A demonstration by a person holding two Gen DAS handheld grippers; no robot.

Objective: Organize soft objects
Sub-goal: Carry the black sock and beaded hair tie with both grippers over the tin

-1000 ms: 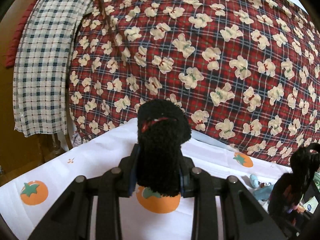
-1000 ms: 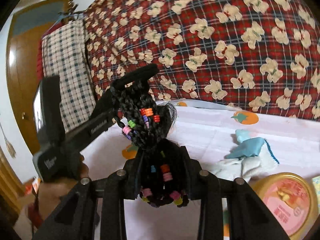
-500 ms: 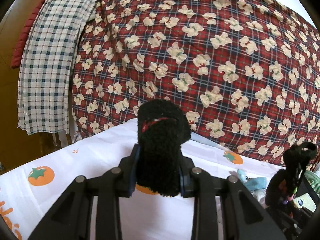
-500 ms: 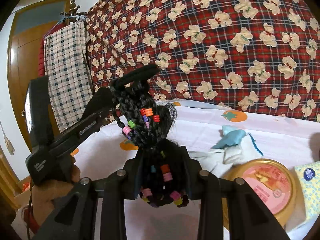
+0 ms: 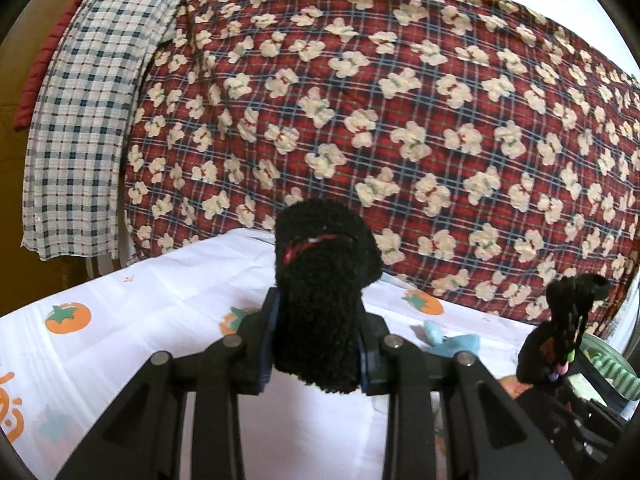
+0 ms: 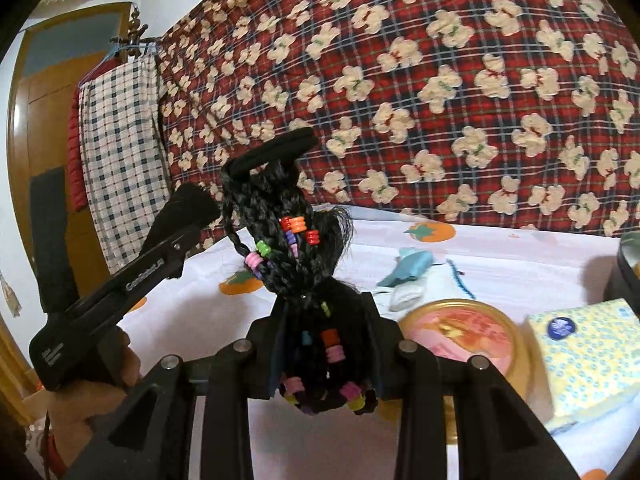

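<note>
My left gripper (image 5: 318, 344) is shut on a fuzzy black soft object (image 5: 324, 280) with a red stripe, held upright above the white tomato-print sheet (image 5: 152, 308). My right gripper (image 6: 324, 344) is shut on a bundle of black braids with coloured beads (image 6: 284, 248), also held above the sheet. The braid bundle shows at the right of the left wrist view (image 5: 568, 328). The left gripper shows at the left of the right wrist view (image 6: 120, 288), with its black object (image 6: 192, 204) at the tip.
A blue and white cloth (image 6: 408, 276) lies on the sheet. A round tin with a pink lid (image 6: 460, 332) and a yellow dotted tissue pack (image 6: 592, 344) sit at the right. A red plaid quilt (image 5: 400, 100) and a checked cloth (image 5: 88, 120) hang behind.
Both grippers have risen and swung right with their objects still held. The tin and tissue pack have come further into the right wrist view.
</note>
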